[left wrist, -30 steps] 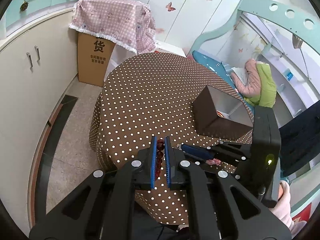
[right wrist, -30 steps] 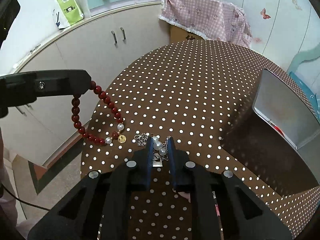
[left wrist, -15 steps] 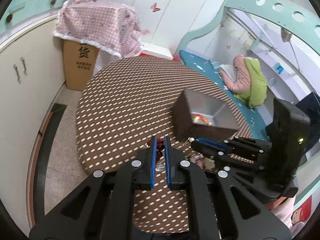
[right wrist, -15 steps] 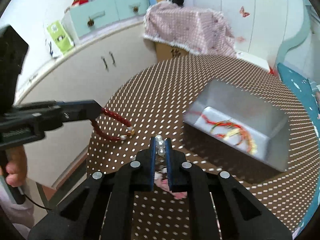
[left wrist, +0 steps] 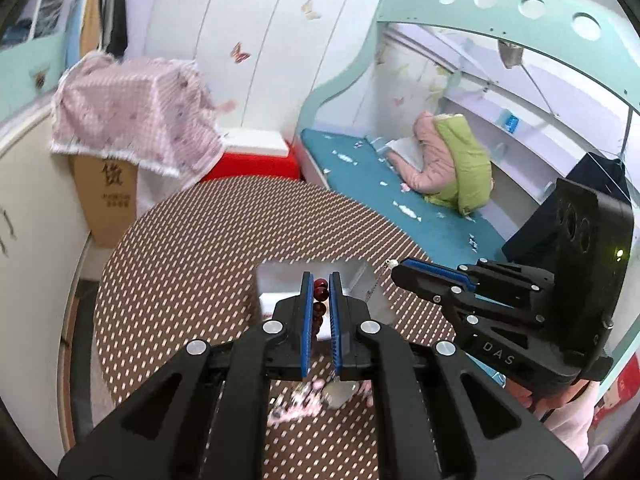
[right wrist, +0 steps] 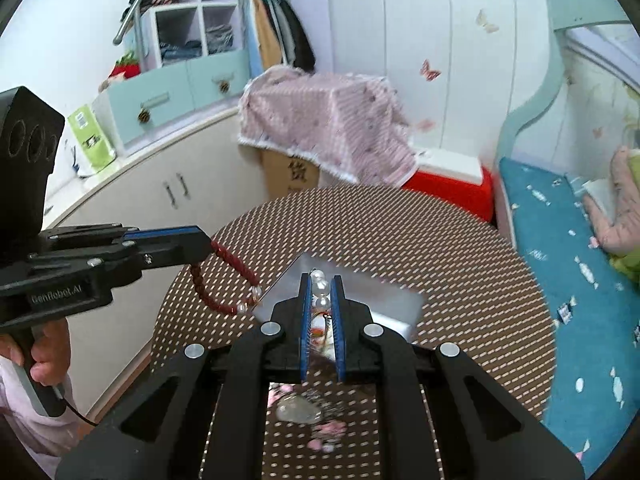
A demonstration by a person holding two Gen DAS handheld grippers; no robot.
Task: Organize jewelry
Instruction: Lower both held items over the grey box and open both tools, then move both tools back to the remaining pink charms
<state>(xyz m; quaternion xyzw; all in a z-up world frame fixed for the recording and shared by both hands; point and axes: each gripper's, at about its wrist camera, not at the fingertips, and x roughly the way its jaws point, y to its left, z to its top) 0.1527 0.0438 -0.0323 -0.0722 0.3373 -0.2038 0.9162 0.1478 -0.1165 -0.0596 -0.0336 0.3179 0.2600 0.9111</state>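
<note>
Left gripper (left wrist: 319,285) clamps red bead bracelet (right wrist: 224,276) | right gripper (right wrist: 320,294) clamps pearl chain (right wrist: 320,282) | both lifted off worktop (right wrist: 460,264), now above metal box (right wrist: 360,280) | drop next

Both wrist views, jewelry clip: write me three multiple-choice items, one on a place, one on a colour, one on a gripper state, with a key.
1. Where does the red bead bracelet hang?
A. from the left gripper
B. inside the grey box
C. on the bed

2. What colour are the beads between the fingers of the right gripper?
A. green
B. black
C. pearly white

3. How does the left gripper stand?
A. wide open and bare
B. shut on the bracelet
C. lying on the table

Key: 1 A, the loop dangles from its tip beside the box; 2 C, the pearl strand shows white between the blue pads; 3 B, the left wrist view shows the red beads pinched between the pads.
</note>
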